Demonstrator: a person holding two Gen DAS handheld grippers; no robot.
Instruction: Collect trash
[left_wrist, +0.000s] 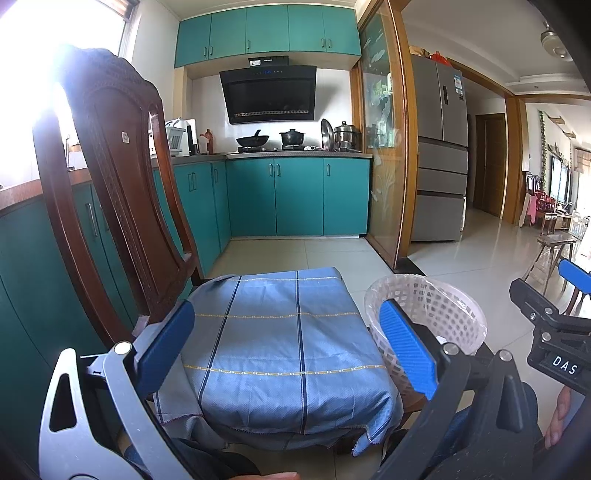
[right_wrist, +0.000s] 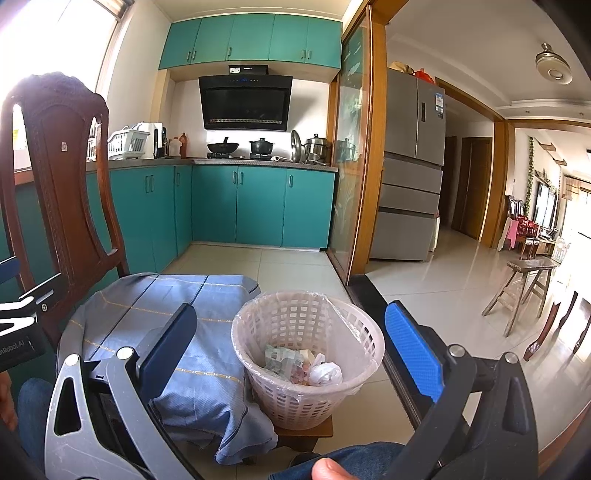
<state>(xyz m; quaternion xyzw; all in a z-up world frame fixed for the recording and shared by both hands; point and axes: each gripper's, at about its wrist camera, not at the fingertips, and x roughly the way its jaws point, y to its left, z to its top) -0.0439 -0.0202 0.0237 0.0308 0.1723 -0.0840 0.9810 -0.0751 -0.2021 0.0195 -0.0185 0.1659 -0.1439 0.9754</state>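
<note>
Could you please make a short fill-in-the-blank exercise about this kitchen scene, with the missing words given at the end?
1. The white plastic lattice wastebasket stands on a small wooden ____.
2. The seat of the dark carved wooden chair is covered by a ____ checked cloth.
3. The left gripper and the right gripper both have their jaws ____.
4. The crumpled paper and wrapper trash lies ____ the wastebasket.

Missing words: stool; blue; open; inside
</note>
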